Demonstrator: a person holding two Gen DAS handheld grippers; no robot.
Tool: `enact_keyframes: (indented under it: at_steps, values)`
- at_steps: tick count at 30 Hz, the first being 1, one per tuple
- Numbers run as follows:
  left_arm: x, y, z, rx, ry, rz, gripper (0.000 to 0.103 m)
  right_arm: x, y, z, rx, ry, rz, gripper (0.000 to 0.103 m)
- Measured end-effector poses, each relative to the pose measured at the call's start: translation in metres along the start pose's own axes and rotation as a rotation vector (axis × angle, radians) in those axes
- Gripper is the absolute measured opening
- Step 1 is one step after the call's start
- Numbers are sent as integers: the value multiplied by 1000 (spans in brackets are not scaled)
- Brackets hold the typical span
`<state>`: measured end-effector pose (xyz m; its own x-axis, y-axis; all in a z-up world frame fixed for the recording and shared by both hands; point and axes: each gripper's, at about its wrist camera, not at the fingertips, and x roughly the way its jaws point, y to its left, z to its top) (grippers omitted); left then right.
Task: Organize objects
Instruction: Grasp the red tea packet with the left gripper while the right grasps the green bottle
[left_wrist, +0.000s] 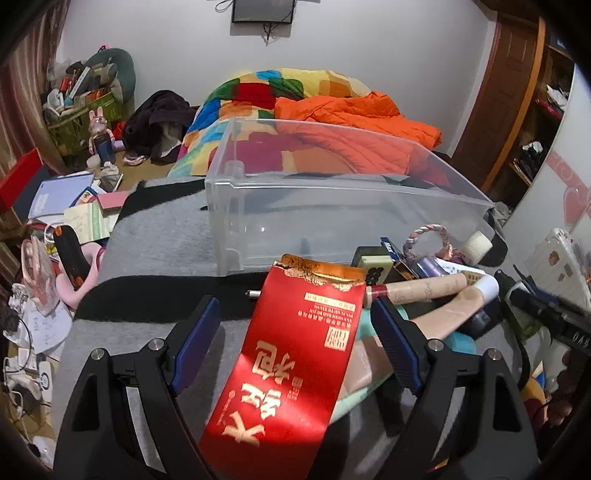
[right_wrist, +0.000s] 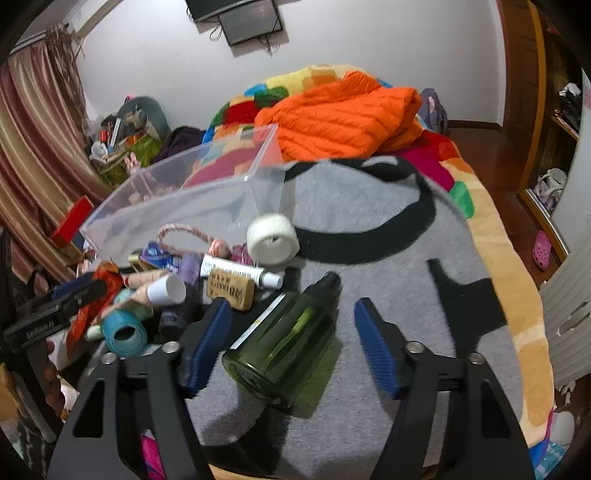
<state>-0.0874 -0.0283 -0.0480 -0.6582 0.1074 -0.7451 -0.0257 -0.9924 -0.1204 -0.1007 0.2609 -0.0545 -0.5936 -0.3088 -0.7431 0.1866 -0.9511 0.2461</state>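
While the left gripper (left_wrist: 295, 325) sits spread around a red packet (left_wrist: 291, 354) without pinching it, the right gripper (right_wrist: 291, 332) is also spread, green bottle (right_wrist: 284, 339) lying between its fingers on the grey blanket (right_wrist: 388, 258), clear bin (left_wrist: 332, 206) just beyond the clutter pile.

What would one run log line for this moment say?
left gripper: open around red packet | right gripper: open around green bottle | clear bin: looks empty

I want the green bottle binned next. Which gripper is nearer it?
Right. The right gripper straddles the green bottle, jaws open; the left gripper is over at the pile, around the red packet.
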Motion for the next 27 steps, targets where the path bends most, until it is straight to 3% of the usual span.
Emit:
enact_keyframes:
  at_steps: [3, 8, 17, 23, 27]
  values:
    - [1, 0, -2, -7, -17, 4, 71, 6, -4, -4, 18, 23, -4, 38]
    - [-5, 1, -9, -7, -50, 18, 55, 0, -8, -8, 13, 0, -21, 38]
    - [-51, 17, -17, -51, -141, 65, 53, -32, 0, 10, -28, -95, -5, 38]
    - [-88, 18, 9, -29, -255, 66, 53, -42, 23, 38, -103, -168, 30, 38]
    - [-97, 12, 32, 0, -286, 52, 53, -39, 44, 61, -163, -196, 64, 38]
